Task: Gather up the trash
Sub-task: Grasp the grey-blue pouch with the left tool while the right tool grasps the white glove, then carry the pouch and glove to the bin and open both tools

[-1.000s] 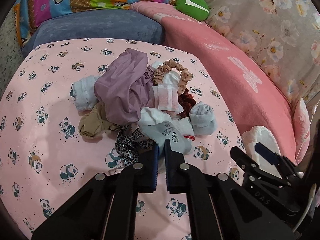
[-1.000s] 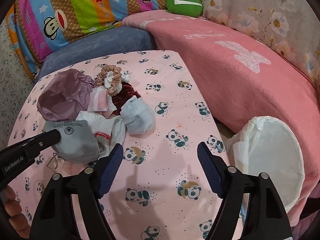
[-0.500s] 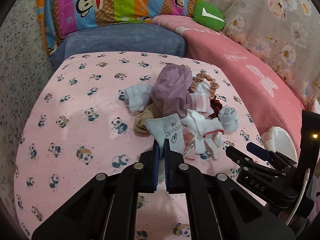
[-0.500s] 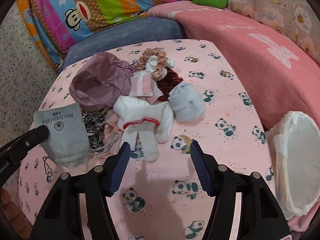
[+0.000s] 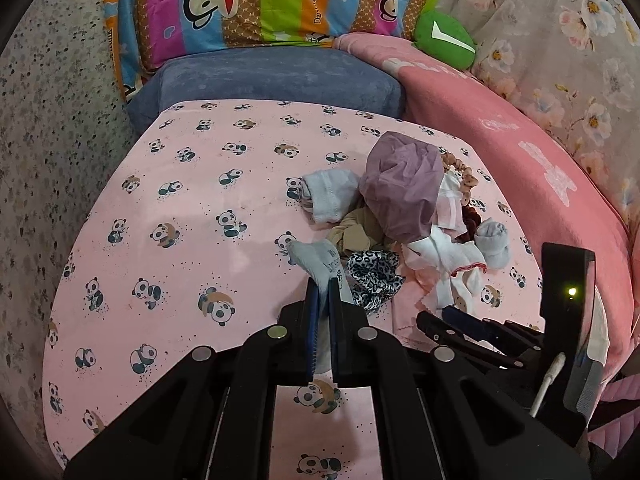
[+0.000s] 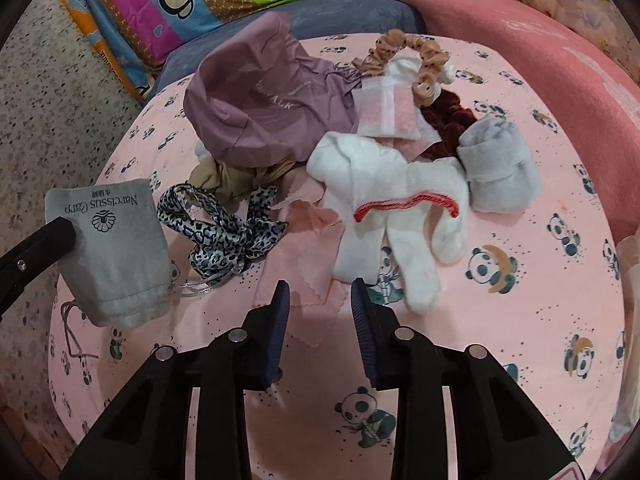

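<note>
A heap of small items lies on the panda-print pink cover [image 6: 520,320]. My left gripper [image 5: 324,286] is shut on a grey drawstring pouch [image 5: 316,262], held left of the heap; the pouch [image 6: 112,248] hangs from a left finger [image 6: 36,248] in the right wrist view. My right gripper [image 6: 320,290] points down at the heap's near edge. Its jaws are closing, with a scalloped pink cloth [image 6: 304,256] lying flat between and under the tips, untouched by the pads. The right gripper [image 5: 460,320] also shows low right in the left wrist view.
The heap holds a purple bag [image 6: 272,108], white gloves with red trim [image 6: 384,200], a grey sock [image 6: 496,168], a leopard ribbon [image 6: 224,232], scrunchies [image 6: 408,52] and a pink sachet [image 6: 388,112]. A white bag [image 6: 628,280] is at the right edge. Cushions rise behind.
My left gripper drew the grey pouch leftward out of the heap. My right gripper swung left and down from the white bag to the heap, its jaws narrowing.
</note>
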Action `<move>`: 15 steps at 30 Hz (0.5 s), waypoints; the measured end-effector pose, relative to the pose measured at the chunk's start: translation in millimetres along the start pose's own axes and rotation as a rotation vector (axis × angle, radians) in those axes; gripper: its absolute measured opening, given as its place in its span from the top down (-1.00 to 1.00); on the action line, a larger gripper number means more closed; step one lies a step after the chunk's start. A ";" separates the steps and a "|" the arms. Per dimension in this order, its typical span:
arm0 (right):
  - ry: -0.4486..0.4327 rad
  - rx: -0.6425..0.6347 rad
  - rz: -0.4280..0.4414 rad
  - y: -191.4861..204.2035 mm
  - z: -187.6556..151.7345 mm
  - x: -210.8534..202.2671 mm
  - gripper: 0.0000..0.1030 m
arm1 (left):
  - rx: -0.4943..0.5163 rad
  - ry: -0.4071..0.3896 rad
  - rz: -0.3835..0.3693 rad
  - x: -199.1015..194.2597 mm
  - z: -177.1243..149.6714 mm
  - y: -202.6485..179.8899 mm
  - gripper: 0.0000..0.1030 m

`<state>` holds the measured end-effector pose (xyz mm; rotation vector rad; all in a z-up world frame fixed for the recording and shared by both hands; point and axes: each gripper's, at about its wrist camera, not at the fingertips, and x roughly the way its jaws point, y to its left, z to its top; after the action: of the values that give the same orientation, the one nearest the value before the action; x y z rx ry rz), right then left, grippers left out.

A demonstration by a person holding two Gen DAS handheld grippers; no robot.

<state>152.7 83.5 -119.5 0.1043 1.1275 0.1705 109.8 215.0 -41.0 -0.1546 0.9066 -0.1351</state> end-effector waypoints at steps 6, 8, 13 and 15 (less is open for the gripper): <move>0.003 -0.036 -0.002 9.9 -7.3 5.9 0.94 | 0.011 0.018 -0.017 1.6 -5.5 -6.0 0.91; -0.003 -0.028 0.013 7.7 -10.9 2.8 0.94 | 0.015 0.018 -0.023 -0.4 -5.4 -9.3 0.91; -0.070 -0.039 0.018 3.5 -15.6 -32.2 0.94 | 0.037 0.007 -0.037 -9.2 -5.7 -25.5 0.91; -0.106 -0.030 0.025 -0.3 -15.4 -50.6 0.94 | 0.050 0.000 -0.046 -13.9 -4.8 -35.0 0.91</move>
<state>117.6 73.5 -81.2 0.0994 1.0179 0.2016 95.7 182.8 -26.6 -0.1284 0.8997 -0.2001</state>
